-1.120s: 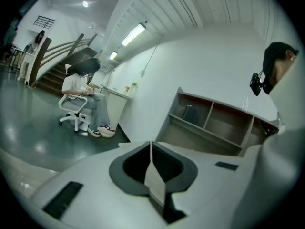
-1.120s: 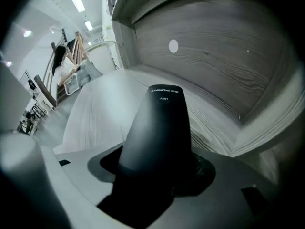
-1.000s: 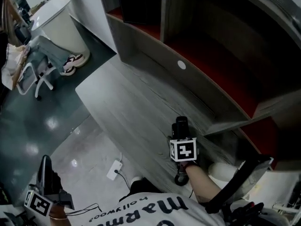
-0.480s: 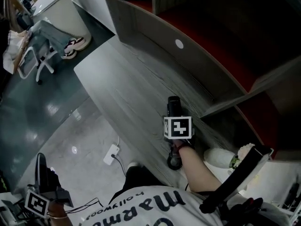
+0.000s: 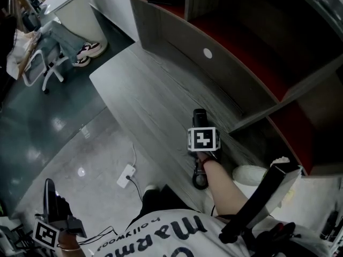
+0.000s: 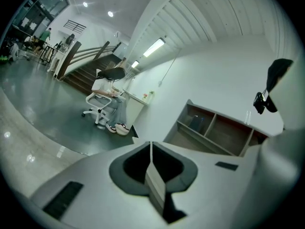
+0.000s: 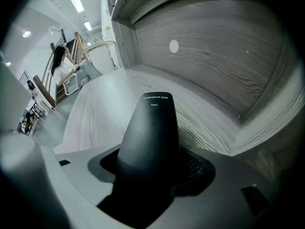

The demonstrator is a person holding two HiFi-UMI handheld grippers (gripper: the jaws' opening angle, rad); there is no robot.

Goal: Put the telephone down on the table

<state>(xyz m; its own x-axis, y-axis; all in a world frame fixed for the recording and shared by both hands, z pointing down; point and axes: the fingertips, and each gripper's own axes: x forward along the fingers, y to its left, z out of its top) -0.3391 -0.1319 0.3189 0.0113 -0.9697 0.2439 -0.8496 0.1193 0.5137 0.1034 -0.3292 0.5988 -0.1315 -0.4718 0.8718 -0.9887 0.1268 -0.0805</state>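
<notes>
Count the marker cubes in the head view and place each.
2. One marker cube is on the right gripper holding the telephone, above the grey table; the other is on the left gripper, low at the left over the floor. None looks hidden.

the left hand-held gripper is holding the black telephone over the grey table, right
Not the left one. The right hand-held gripper is holding the black telephone over the grey table, as the right gripper view shows. In the left gripper view, the left hand-held gripper has its jaws together with nothing between them.
</notes>
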